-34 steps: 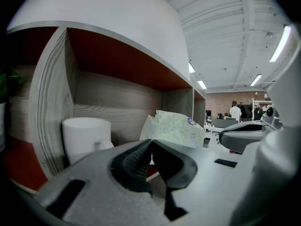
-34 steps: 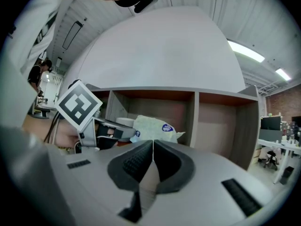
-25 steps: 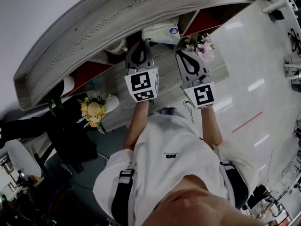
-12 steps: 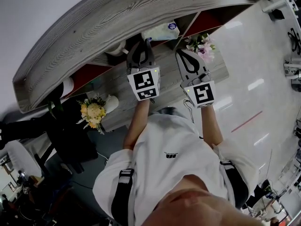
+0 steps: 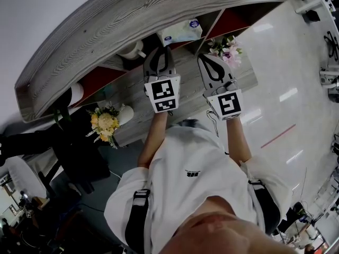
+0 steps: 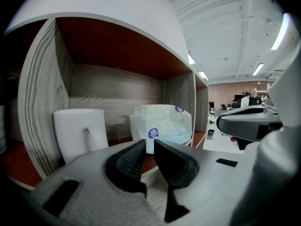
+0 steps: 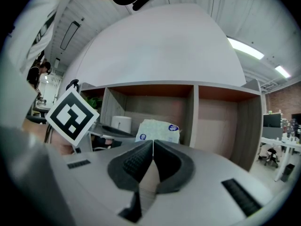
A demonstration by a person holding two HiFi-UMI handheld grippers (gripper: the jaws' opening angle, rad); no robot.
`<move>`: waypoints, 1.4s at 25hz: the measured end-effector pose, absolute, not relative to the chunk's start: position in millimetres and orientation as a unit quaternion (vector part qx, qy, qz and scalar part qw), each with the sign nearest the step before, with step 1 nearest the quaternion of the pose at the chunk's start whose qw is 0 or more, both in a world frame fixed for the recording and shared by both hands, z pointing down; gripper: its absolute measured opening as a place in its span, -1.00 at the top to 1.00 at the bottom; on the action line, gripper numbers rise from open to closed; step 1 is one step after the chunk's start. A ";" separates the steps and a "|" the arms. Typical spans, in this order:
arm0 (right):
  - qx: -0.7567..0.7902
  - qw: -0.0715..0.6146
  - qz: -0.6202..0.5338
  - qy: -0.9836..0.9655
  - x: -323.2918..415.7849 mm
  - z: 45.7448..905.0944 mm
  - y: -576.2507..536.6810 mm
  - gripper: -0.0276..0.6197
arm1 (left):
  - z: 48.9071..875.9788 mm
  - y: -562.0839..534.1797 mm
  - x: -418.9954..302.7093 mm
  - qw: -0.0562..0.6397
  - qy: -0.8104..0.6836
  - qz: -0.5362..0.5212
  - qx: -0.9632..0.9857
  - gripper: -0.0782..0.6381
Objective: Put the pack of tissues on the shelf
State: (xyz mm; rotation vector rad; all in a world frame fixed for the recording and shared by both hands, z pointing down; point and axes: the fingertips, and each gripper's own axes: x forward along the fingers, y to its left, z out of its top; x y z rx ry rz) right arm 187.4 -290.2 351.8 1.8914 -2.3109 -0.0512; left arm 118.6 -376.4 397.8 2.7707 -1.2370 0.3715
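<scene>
Wood-grain shelving (image 5: 132,15) is curving across the top of the head view, its red-floored compartments opening toward the person. The pack of tissues (image 5: 183,32) is sitting inside one of those compartments, with a white mug (image 6: 77,133) standing to its left in the same bay.

The left gripper (image 5: 160,52) is hovering just in front of that bay. Its jaws are standing apart by a narrow slot and are pinching nothing that I can make out (only the pack's near lower corner is showing through the slot). The pack is lying straight ahead of this gripper and a little to its right, its long axis running across the compartment mouth, crosswise to the reach. The right gripper (image 5: 204,61) is waiting farther off to the side, jaws pressed together on nothing, so the left one is plainly the nearer.

Compared with a second ago, the pack is now resting deeper in the bay. Then it was hanging lower, at the front edge by the left jaws, while both grippers have hardly shifted. I judge the placing all but done, with only the withdrawal remaining.
</scene>
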 end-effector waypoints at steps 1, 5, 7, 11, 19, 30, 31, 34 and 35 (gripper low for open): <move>0.632 0.077 -0.016 -0.771 187.7 352.1 -289.2 0.83 | 398.0 -375.4 117.6 0.042 -0.403 0.122 0.906 0.68; 0.637 0.079 -0.017 -0.766 187.5 350.5 -285.8 0.83 | 397.2 -370.8 113.7 0.044 -0.396 0.121 0.909 0.68; 0.642 0.081 -0.014 -0.762 188.0 350.3 -284.0 0.83 | 395.2 -367.4 112.7 0.043 -0.390 0.117 0.913 0.68; 0.647 0.077 -0.012 -0.759 186.6 347.5 -278.9 0.83 | 389.3 -358.1 112.6 0.040 -0.372 0.104 0.922 0.68; 0.653 0.078 -0.013 -0.753 182.9 345.2 -271.0 0.83 | 379.3 -341.6 112.3 0.020 -0.345 0.087 0.934 0.68; 0.655 0.078 -0.012 -0.752 177.9 347.0 -264.7 0.83 | 377.8 -333.5 110.1 0.010 -0.336 0.087 0.938 0.68; 0.655 0.077 -0.014 -0.752 177.2 345.4 -264.8 0.83 | 377.7 -333.4 109.8 0.009 -0.336 0.087 0.938 0.68; 0.655 0.077 -0.016 -0.752 175.8 343.8 -265.1 0.83 | 377.8 -333.6 108.5 0.009 -0.336 0.088 0.938 0.68; 0.655 0.078 -0.014 -0.752 175.9 345.2 -264.9 0.83 | 377.7 -333.8 108.0 0.009 -0.336 0.087 0.938 0.68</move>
